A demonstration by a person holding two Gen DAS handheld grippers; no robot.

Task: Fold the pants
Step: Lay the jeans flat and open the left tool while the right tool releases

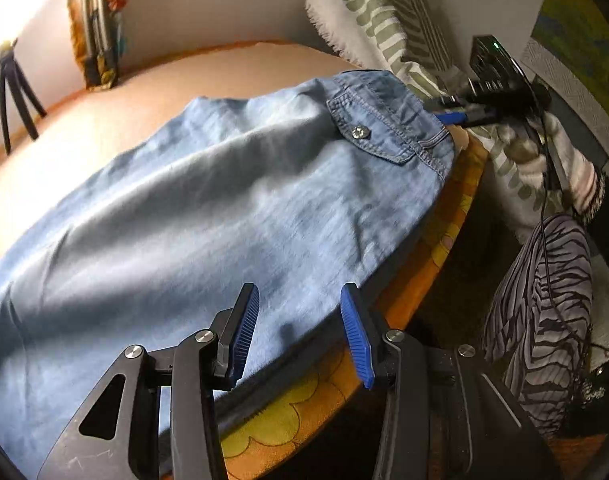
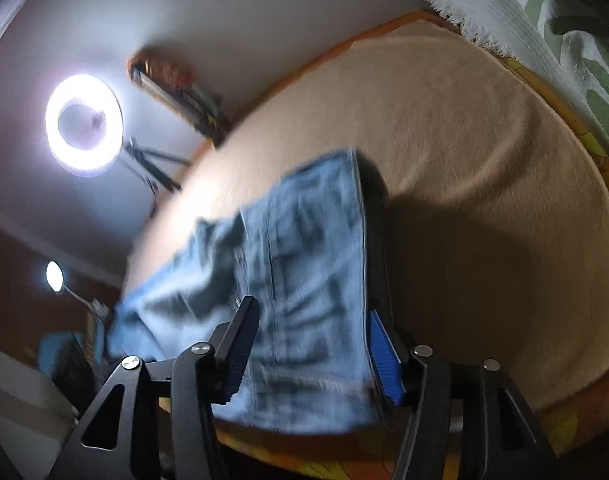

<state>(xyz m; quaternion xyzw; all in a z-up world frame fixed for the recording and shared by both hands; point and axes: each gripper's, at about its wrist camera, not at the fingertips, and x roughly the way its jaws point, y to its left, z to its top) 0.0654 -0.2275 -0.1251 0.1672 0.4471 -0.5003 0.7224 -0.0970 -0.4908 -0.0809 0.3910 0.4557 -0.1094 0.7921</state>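
Both grippers, left [image 1: 300,334] and right [image 2: 312,350], angled down over pants [image 1: 208,216], jaws apart

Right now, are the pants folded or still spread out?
Mostly spread: the pants lie flat along the blanket, back pocket up. Whether the legs are doubled lengthwise, cannot tell.

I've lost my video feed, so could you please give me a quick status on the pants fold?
Left gripper open, nothing held. Right gripper open above the cloth. Denim pants flat on the bed. Nothing in the way.
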